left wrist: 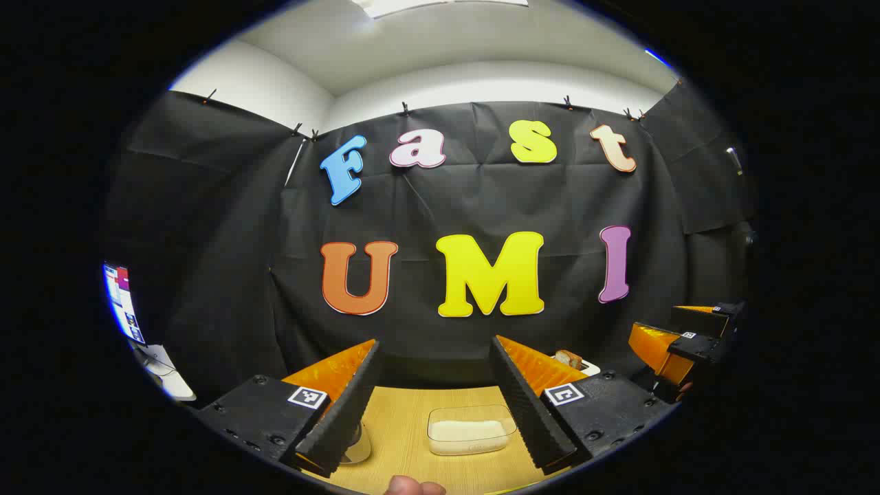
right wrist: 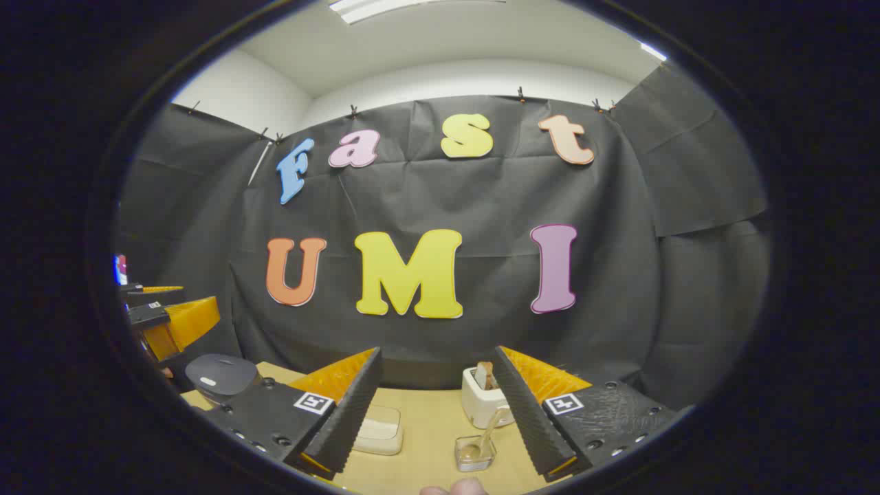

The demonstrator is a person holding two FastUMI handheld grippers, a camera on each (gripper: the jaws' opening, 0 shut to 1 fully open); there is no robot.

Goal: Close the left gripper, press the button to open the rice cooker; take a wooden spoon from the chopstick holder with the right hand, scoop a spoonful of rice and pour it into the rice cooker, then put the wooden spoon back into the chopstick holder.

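Black cloth lines the booth's far wall, with a white wall and ceiling above it. Below it sits a light wooden surface (right wrist: pixel 426 426).

Left gripper (left wrist: pixel 436 395): held above the near edge of the surface, jaws apart, nothing between them. In the left gripper view, a clear container of rice (left wrist: pixel 471 430) rests on the surface between the two fingers but beyond them, not touched. Part of a rounded pale object shows behind the left finger; it cannot be identified there. A white holder (left wrist: pixel 577 362) is partly visible past the right finger. The right gripper (left wrist: pixel 677 337) hangs at far right, apart from the objects.

Right gripper (right wrist: pixel 436 399): held above the near edge, jaws apart, nothing between them. In the right gripper view, the rice container (right wrist: pixel 378 430) lies just right of the left finger. A white chopstick holder (right wrist: pixel 481 402) stands farther back, with utensil tops protruding. Nearer, a small clear cup (right wrist: pixel 474 452) holds a wooden spoon (right wrist: pixel 485 433), its handle leaning up to the right. The rice cooker (right wrist: pixel 220 375), lid shut, stands at far left, with the left gripper (right wrist: pixel 161 313) above and beside it.
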